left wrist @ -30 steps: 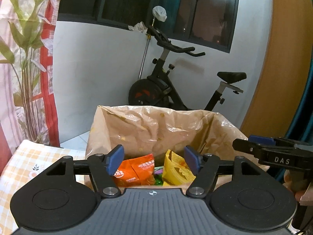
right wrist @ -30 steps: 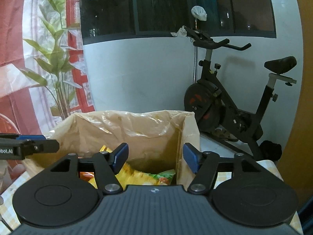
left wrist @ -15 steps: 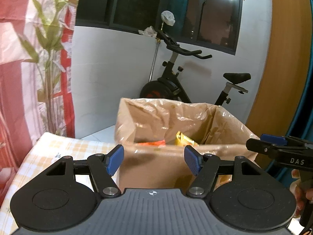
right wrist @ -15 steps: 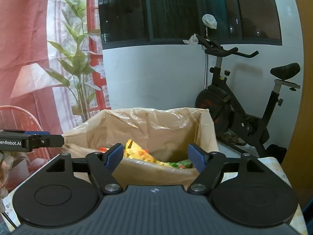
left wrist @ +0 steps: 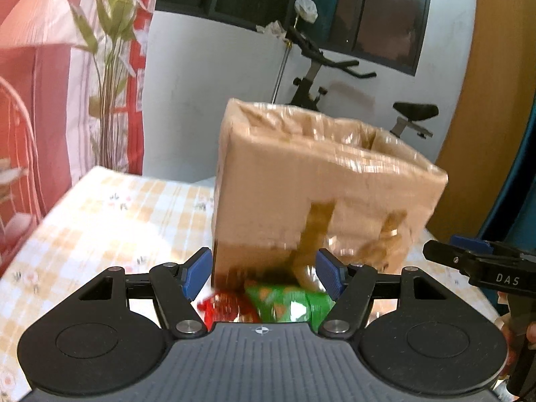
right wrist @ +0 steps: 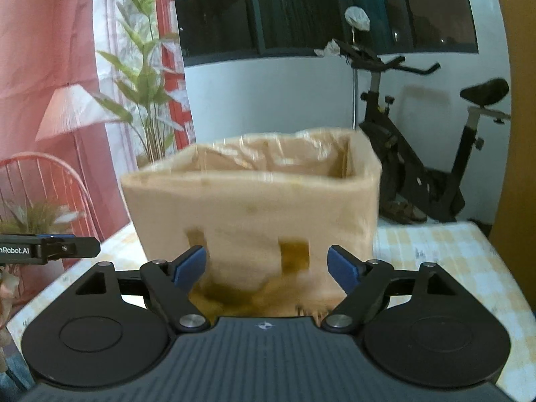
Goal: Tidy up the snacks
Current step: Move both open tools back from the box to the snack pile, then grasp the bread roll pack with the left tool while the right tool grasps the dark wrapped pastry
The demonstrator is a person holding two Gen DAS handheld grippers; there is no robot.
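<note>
A tan cardboard box [left wrist: 321, 181] wrapped in clear tape stands on the checked tablecloth; it fills the middle of the right wrist view too [right wrist: 254, 207]. In front of its base lie a green snack packet [left wrist: 288, 305] and a red one [left wrist: 224, 308]. My left gripper [left wrist: 263, 273] hangs open just above and behind these packets, touching neither. My right gripper [right wrist: 268, 266] faces the box's near wall, its jaws opening with nothing between them. Each gripper shows at the edge of the other's view.
The yellow-checked tablecloth [left wrist: 110, 221] stretches left of the box. An exercise bike [right wrist: 428, 154] stands against the white wall behind. A red curtain with a leafy plant [right wrist: 147, 77] and a red wire chair [right wrist: 43, 187] are at the left.
Both grippers have drawn back from over the box and sunk; its inside is out of sight and its outer wall fills the views. The snack packets on the table came into view. The right jaws spread wider.
</note>
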